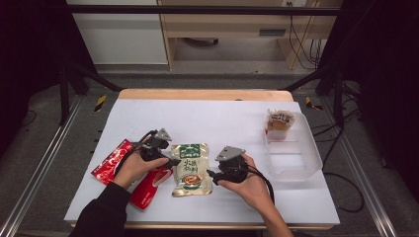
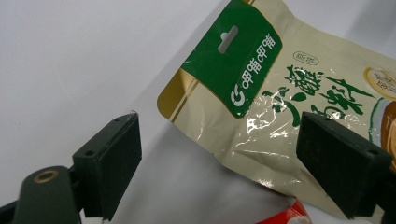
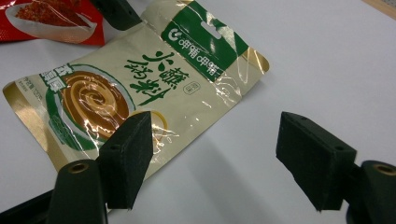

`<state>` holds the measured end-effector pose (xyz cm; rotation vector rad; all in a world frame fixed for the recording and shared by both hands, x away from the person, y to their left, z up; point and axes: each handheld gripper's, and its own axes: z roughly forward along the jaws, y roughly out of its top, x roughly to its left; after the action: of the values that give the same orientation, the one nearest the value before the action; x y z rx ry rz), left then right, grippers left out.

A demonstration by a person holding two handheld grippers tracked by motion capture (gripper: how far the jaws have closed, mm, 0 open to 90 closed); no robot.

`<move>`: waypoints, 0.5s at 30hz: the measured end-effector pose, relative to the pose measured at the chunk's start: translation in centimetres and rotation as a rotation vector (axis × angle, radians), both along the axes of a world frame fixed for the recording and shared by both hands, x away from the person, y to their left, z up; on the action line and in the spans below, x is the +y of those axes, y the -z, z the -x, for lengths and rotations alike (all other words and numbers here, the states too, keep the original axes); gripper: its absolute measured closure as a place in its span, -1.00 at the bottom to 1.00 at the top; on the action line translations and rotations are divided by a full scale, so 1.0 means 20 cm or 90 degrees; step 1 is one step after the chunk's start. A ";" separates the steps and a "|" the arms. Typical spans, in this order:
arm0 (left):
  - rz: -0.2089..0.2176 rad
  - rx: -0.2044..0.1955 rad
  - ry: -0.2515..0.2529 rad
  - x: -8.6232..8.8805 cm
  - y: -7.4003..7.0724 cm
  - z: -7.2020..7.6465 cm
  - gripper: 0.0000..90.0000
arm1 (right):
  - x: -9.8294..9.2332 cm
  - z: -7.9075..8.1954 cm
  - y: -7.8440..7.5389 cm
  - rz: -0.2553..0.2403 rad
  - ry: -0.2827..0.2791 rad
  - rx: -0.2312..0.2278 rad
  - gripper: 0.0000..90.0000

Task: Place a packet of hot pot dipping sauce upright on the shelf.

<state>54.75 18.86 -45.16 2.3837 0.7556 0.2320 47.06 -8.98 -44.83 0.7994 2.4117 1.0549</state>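
- Left tool (image 1: 170,161), jaws apart, hovers at the left edge of the cream-and-green pouch (image 1: 190,169); nothing is held.
- Two red packets (image 1: 129,172) lie overlapped under that forearm, at the worktop's (image 1: 207,116) left.
- One cream-and-green pouch lies flat in the middle, between both tools.
- Right tool (image 1: 211,174), jaws likewise apart, sits at the pouch's right edge, empty.
- Judged step: the approach to grasp the pouch; next, one tool must straddle an edge and close on the thin film.
- One clear tray (image 1: 292,150) at the right holds one small packet (image 1: 279,121) at its far end.
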 end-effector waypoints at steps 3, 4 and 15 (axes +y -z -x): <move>0.006 0.007 0.009 -0.01 0.01 0.00 -0.64 | 0.00 0.00 0.00 0.000 -0.001 0.001 -0.38; 0.008 0.010 0.012 -0.01 0.01 -0.01 -0.64 | 0.00 0.00 0.00 0.001 -0.001 0.001 -0.38; 0.032 0.019 0.024 0.00 -0.04 0.03 -0.27 | -0.01 -0.01 0.01 0.006 0.001 0.004 -0.38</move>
<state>54.12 18.85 -44.35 2.3562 0.7216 0.1597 47.19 -9.12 -44.95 0.8031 2.4195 1.0416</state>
